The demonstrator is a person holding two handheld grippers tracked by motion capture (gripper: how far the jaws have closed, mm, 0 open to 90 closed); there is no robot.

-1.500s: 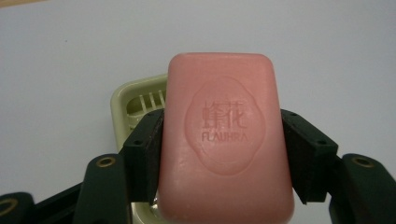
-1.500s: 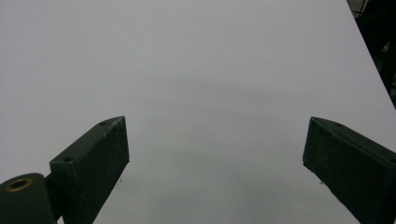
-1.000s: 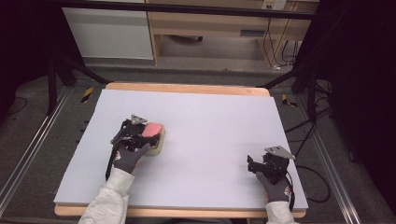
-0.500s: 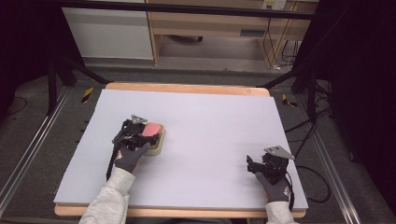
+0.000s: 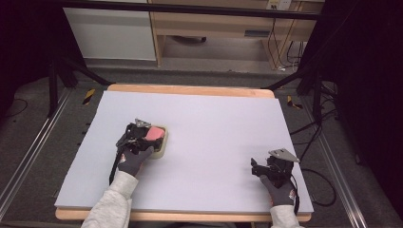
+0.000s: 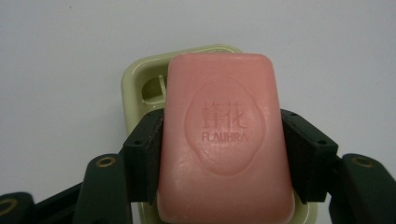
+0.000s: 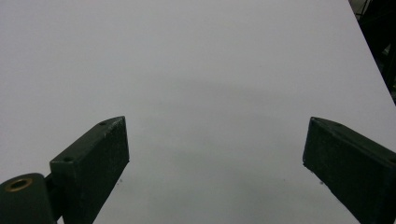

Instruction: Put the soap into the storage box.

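A pink bar of soap (image 6: 226, 135) stamped with lettering sits between the jaws of my left gripper (image 6: 223, 144), which is shut on its two long sides. Under it lies a pale yellow-green soap dish (image 6: 137, 81), partly hidden by the bar. In the high view the left gripper (image 5: 142, 137) holds the soap (image 5: 154, 133) over the dish (image 5: 161, 147) at the mat's left middle. My right gripper (image 5: 259, 167) rests near the mat's front right corner. Its jaws stand wide apart with nothing between them (image 7: 215, 154).
A large pale lilac mat (image 5: 214, 118) covers the wooden table (image 5: 190, 89). Beyond the table stand wooden furniture (image 5: 214, 28) and cables on the floor (image 5: 285, 52). Metal rails (image 5: 28, 156) run along both sides.
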